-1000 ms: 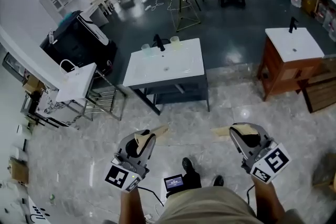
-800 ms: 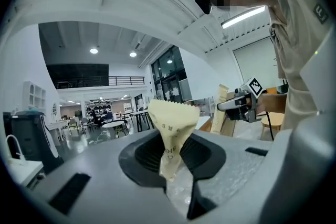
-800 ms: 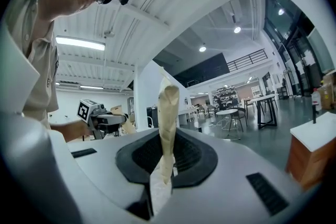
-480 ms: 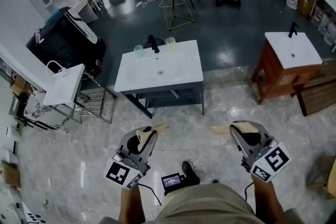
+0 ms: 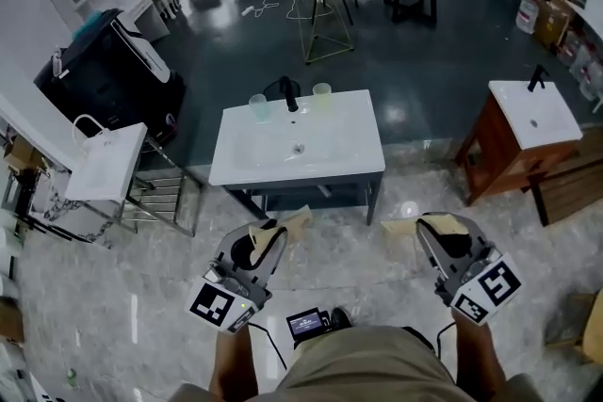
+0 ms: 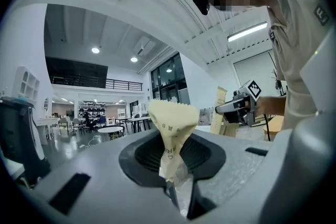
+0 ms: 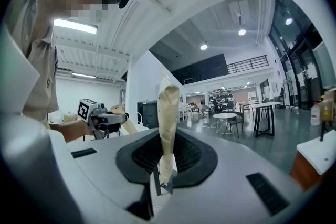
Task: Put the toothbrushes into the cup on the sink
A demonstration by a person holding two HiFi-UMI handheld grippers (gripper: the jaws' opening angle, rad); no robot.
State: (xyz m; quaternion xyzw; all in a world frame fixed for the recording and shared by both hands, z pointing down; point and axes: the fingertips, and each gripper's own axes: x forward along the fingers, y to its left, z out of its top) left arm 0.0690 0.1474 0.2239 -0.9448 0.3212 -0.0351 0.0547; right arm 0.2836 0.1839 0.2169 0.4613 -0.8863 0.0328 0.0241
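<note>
Left gripper view: a wrapped toothbrush (image 6: 172,128) stands pinched in the nearly closed jaws of the left gripper (image 6: 177,196). The right gripper (image 7: 157,186) clamps a second toothbrush (image 7: 167,123) likewise. A cup (image 5: 258,106) stands on the sink (image 5: 273,160), well ahead of both grippers. The thin paper hold may slip during approach.

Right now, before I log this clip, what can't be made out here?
- Left wrapper, in the left gripper, and right wrapper, in the right gripper: both gripper views, opaque paper hides any toothbrush.
- Left cup and right cup on the sink: head view, too small to tell contents.
</note>
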